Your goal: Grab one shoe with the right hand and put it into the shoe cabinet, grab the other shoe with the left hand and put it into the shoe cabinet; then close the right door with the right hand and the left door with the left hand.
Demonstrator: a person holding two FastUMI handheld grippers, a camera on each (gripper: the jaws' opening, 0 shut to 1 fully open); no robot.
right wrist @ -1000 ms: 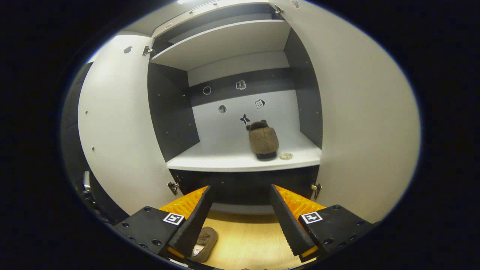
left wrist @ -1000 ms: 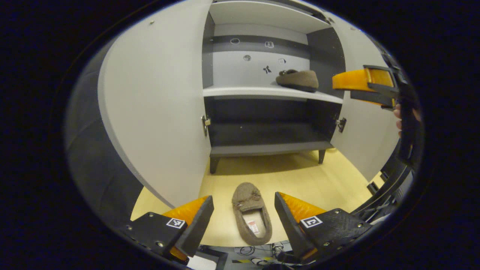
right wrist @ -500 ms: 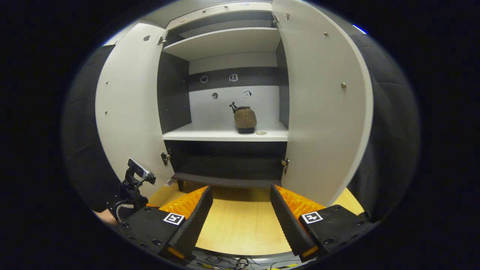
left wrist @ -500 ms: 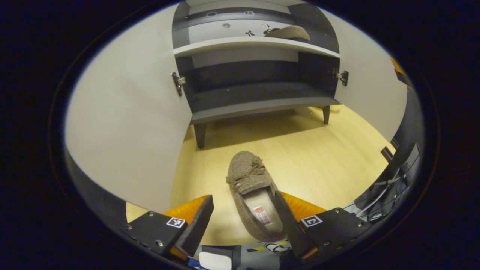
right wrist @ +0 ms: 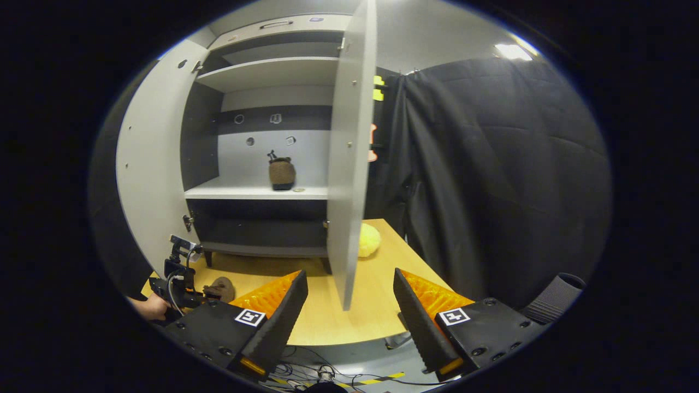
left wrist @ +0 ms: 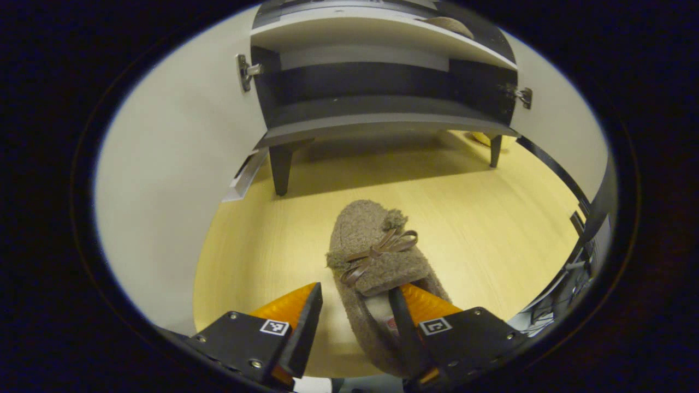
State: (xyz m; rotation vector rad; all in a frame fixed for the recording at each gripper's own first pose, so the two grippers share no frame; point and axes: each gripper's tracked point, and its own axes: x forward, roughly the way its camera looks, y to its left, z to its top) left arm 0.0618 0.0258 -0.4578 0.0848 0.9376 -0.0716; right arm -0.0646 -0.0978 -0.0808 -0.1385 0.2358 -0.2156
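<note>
Left gripper view, left door (left wrist: 164, 164): pale panel swung wide open along the left side, a hinge at its upper inner edge.
Left gripper view, left gripper (left wrist: 354, 319): low over the wooden floor (left wrist: 491, 218), jaws apart and not clenched; one finger stands on bare floor to the left of the shoe on the floor, the other reaches into the shoe's opening, so the shoe's near side wall lies between them. Whether either finger touches it, I cannot tell.
Left gripper view, shoe on the floor (left wrist: 371, 256): brown fuzzy slipper with a bow, lying sole down in front of the shoe cabinet (left wrist: 382, 117); its long axis runs from the gripper toward the cabinet, toe pointing at the cabinet, heel nearest the camera.
Right gripper view, left gripper again (right wrist: 177, 284): low at the left, held by a hand (right wrist: 146, 307), just beside the same slipper (right wrist: 221, 288).
Right gripper view, shoe on the shelf (right wrist: 282, 173): second brown slipper on the white middle shelf (right wrist: 229, 191), seen end-on; long axis runs front to back.
Right gripper view, right door (right wrist: 349, 164): open, seen nearly edge-on.
Right gripper view, right gripper (right wrist: 350, 311): released, jaws wide apart with nothing between them, well back from the cabinet.
</note>
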